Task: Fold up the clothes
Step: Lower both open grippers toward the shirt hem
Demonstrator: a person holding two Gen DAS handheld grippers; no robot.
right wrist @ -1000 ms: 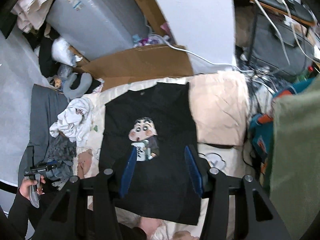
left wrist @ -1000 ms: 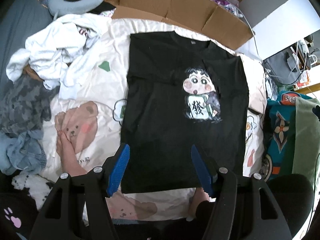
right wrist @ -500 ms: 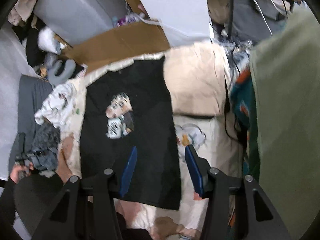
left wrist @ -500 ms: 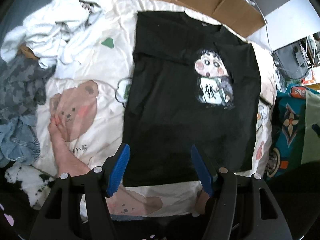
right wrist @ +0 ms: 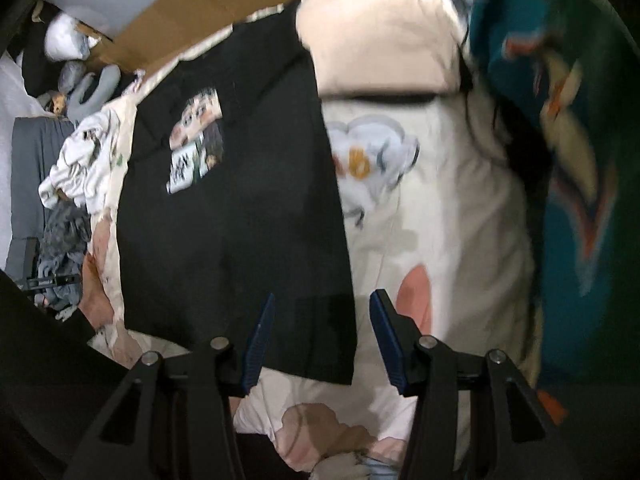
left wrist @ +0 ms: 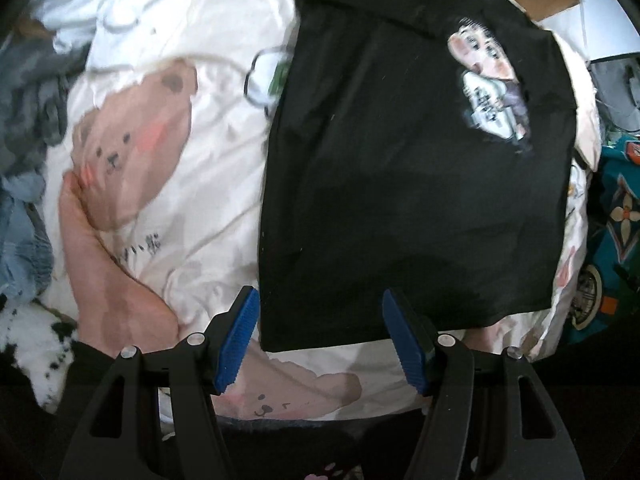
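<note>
I am seeing both claws, left gripper point(left wrist: 320, 336) and right gripper point(right wrist: 320, 338), hanging released over the black T-shirt's point(left wrist: 400, 184) hem corners, bare bear-print sheet point(left wrist: 192, 184) lying beside each edge.

**Black tee on a cream bear-print sheet**

We see a black T-shirt point(left wrist: 400, 184) carrying a cartoon print point(left wrist: 490, 84) in pale pink, white and dark tones at its two o'clock. Under it lies a cream bedsheet point(left wrist: 192, 184) patterned with tan-pink bears point(left wrist: 132, 152) with rosy cheeks, and a grey-white cloud motif with an orange mark point(right wrist: 372, 156). At nine o'clock we see white point(right wrist: 80, 160) and grey-camouflage clothes point(left wrist: 28, 92). At three o'clock hangs a teal cloth point(right wrist: 560, 152) with orange and cream figures. Brown cardboard point(right wrist: 208, 12) sits at twelve. Our gripper pads point(left wrist: 236, 340) are blue on black frames.
</note>
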